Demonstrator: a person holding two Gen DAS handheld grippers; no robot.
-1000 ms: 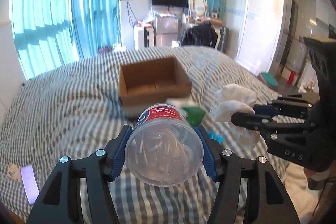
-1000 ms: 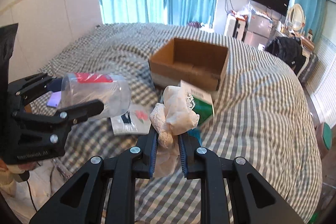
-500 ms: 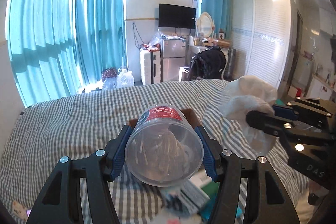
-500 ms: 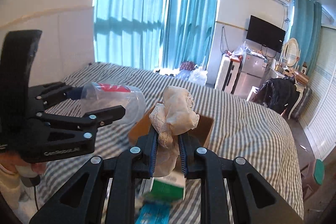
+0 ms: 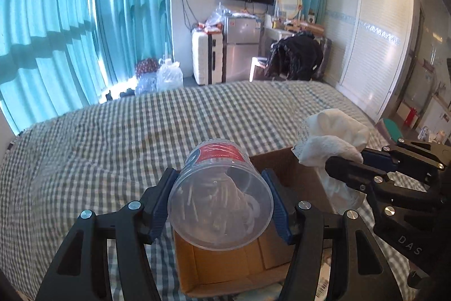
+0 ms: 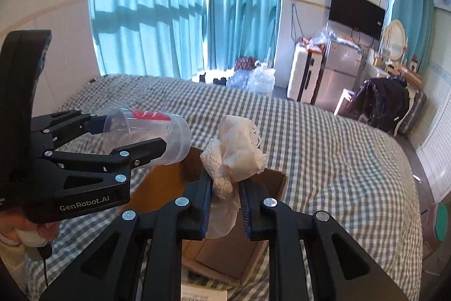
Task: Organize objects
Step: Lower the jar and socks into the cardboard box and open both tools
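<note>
My left gripper (image 5: 221, 202) is shut on a clear plastic jar (image 5: 220, 196) with a red label, held on its side above the open cardboard box (image 5: 225, 270) on the checked bed. The jar also shows in the right wrist view (image 6: 146, 136), left of the box (image 6: 225, 256). My right gripper (image 6: 225, 205) is shut on a white lace-edged cloth (image 6: 239, 151) and holds it over the box. That cloth (image 5: 329, 137) and the right gripper (image 5: 355, 168) show at the right of the left wrist view.
The bed's checked cover (image 5: 141, 131) spreads around the box. A printed packet (image 6: 203, 295) lies just in front of the box. Beyond the bed stand a white suitcase (image 5: 207, 58), a small fridge (image 5: 242, 47) and a chair with a black jacket (image 5: 296, 55).
Both grippers have moved forward with their loads and now hang over the cardboard box, which was farther ahead one second ago. The items that lay in front of the box have dropped out of view.
</note>
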